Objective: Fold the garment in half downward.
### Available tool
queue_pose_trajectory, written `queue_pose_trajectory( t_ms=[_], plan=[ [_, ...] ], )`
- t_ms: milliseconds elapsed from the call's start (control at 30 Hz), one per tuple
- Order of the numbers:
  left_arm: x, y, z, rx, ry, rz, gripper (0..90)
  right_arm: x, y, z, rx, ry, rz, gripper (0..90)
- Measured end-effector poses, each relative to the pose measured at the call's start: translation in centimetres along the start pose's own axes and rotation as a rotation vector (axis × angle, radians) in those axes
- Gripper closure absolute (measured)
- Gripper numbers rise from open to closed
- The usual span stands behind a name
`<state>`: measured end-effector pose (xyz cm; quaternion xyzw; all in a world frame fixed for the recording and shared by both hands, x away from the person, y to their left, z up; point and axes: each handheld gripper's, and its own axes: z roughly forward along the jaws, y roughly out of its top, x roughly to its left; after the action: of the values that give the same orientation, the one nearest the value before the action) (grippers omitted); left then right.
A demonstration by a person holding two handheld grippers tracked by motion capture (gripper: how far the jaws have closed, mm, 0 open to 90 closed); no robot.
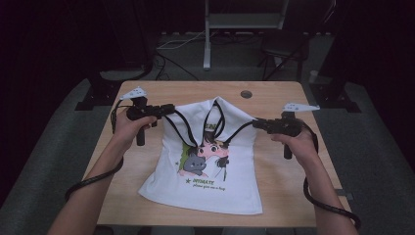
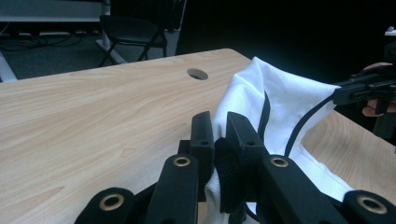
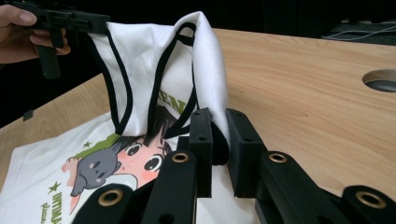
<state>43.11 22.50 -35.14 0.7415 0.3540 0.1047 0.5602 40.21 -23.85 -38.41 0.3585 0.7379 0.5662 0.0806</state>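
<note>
From the high view I have the white tank top (image 1: 215, 186) spread on the wooden counter (image 1: 274, 98), its lower half flat with the cartoon print facing up, its upper half lifted off the wood. My left gripper (image 1: 169, 108) has its fingers clamped on the top's left shoulder, and my right gripper (image 1: 255, 122) has its fingers clamped on the right shoulder; the black-trimmed straps sag between them. Both hands hold the grippers about level, well apart, pointing inward at each other.

The left gripper view gives me what the high view cannot: the fingers (image 2: 201, 135) stand narrow, with white cloth and a strip of black trim (image 2: 229, 172) pinched between the pads. Beyond them the raised fabric runs across to the other gripper (image 2: 343, 93), and a round hole (image 2: 197, 73) in the counter sits just behind the top.

The right gripper view shows its own fingers (image 3: 201, 140) just as narrow, biting a fold of white cloth (image 3: 212, 70). It also shows the print up close: a girl's face (image 3: 144, 161) beside a grey cat (image 3: 95, 170), with green lettering. The far gripper (image 3: 93, 22) pulls its shoulder taut at upper left.
</note>
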Motion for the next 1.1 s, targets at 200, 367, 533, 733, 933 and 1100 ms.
queue_pose_trajectory(
  t_ms=[200, 367, 533, 733, 933, 1100],
  plan=[
    [-0.3, -0.5, -0.2, 0.002, 0.004, 0.002, 81.8, 0.3, -0.5, -0.1, 0.011, -0.011, -0.006, 82.0],
    [-0.4, -0.7, -0.4, 0.002, 0.004, 0.003, 81.7, 0.6, -0.9, 0.1, 0.020, -0.013, -0.011, 82.0],
    [-0.5, -1.0, -0.7, 0.000, 0.011, 0.005, 81.7, 1.1, -1.0, 0.1, 0.021, -0.013, -0.023, 82.0],
    [-0.6, -1.7, -1.2, 0.010, 0.009, 0.004, 81.5, 1.6, -1.2, -0.2, 0.034, -0.008, -0.045, 81.9],
    [-0.8, -2.3, -1.6, 0.014, 0.006, 0.005, 81.3, 2.2, -1.5, -0.3, 0.047, 0.001, -0.062, 81.9],
    [-0.8, -2.8, -1.8, 0.023, 0.002, 0.006, 81.3, 2.2, -2.0, -0.4, 0.053, 0.003, -0.065, 81.8]
  ],
)
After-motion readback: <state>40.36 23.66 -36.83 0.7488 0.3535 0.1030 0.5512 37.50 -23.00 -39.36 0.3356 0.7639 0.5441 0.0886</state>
